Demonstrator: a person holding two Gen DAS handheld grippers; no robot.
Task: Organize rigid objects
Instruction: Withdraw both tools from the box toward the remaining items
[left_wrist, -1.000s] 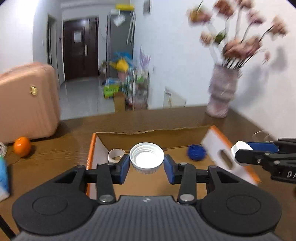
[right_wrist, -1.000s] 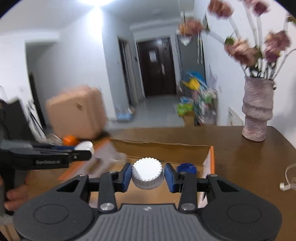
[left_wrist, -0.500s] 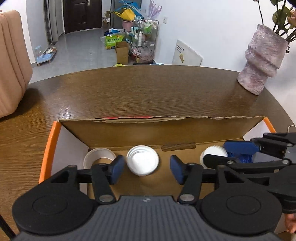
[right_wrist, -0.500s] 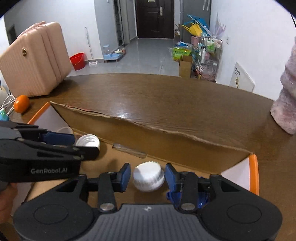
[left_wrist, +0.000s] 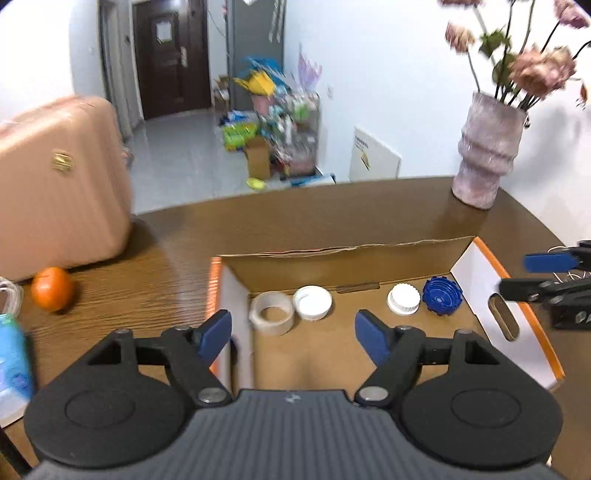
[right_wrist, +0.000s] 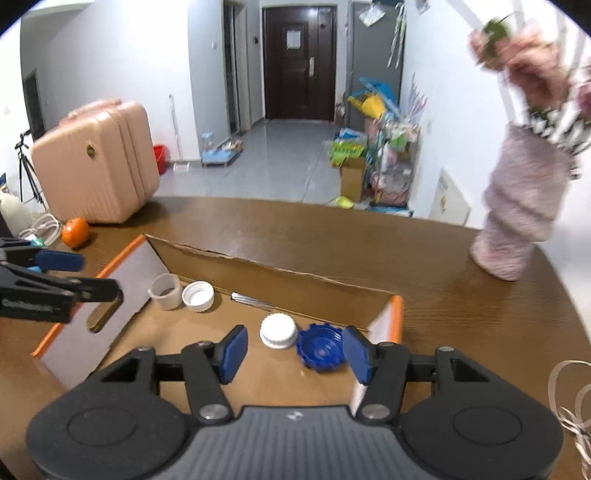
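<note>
Left gripper (right_wrist: 74, 275), spread wide above the box (right_wrist: 277, 275), reads an illegible blurred label.

Both wrist views above box (left_wrist: 495, 266)

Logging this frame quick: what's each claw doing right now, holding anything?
Left claw: open, holding nothing, above the cardboard box.
Right claw: open, holding nothing; white ridged cap and blue cap lie in the box below.

Even indoor light, no harsh glare. My views bow hard at edges w/ dark corners; flowers (left_wrist: 532, 70) & suitcase (left_wrist: 62, 181) motion-smeared, box (left_wrist: 476, 273) interior sharp.
</note>
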